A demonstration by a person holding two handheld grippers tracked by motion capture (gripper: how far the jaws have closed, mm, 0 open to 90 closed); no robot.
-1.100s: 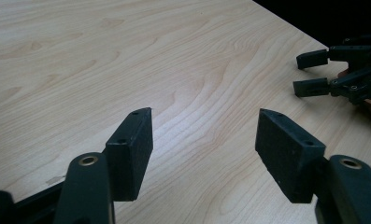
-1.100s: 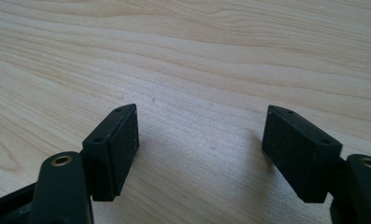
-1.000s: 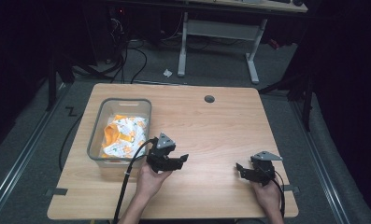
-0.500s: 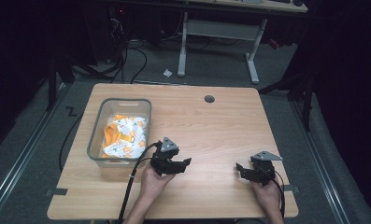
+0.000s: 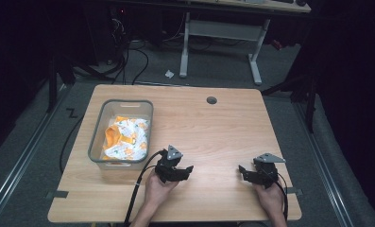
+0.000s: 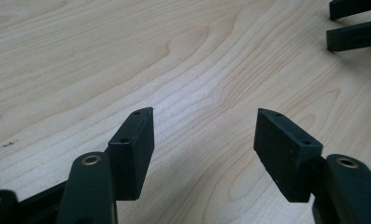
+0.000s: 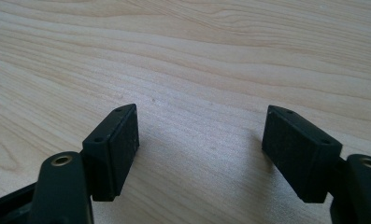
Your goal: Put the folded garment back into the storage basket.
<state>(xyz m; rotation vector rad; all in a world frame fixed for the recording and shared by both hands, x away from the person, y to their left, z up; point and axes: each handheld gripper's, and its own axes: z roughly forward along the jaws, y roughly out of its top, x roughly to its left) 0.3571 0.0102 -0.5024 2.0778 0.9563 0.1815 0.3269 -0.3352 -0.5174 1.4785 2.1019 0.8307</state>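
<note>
A: Near the table's front edge, left gripper [image 5: 174, 171] and right gripper [image 5: 256, 174] both sit low over bare wood, jaws spread wide, nothing between them. Both gripper views confirm that.

B: Object location?

A: Cloth [image 5: 126, 138], white with an orange print and orange lining, bunched inside the clear plastic bin [image 5: 96, 142] at the table's [image 5: 223, 127] left side. Left gripper is near the bin's front right corner, not touching it. Right gripper is well apart from it.

B: Handling?

A: Looks soft, light and floppy, so it'll likely drape and trail once lifted. No breakage risk. The bin is probably light too and could slide if the fabric snags on the rim.

B: Grasp point?

A: I'd pinch a raised fold near the top of the pile, maybe the orange edge, coming straight down from above. Exact garment type is too crumpled to tell.
</note>
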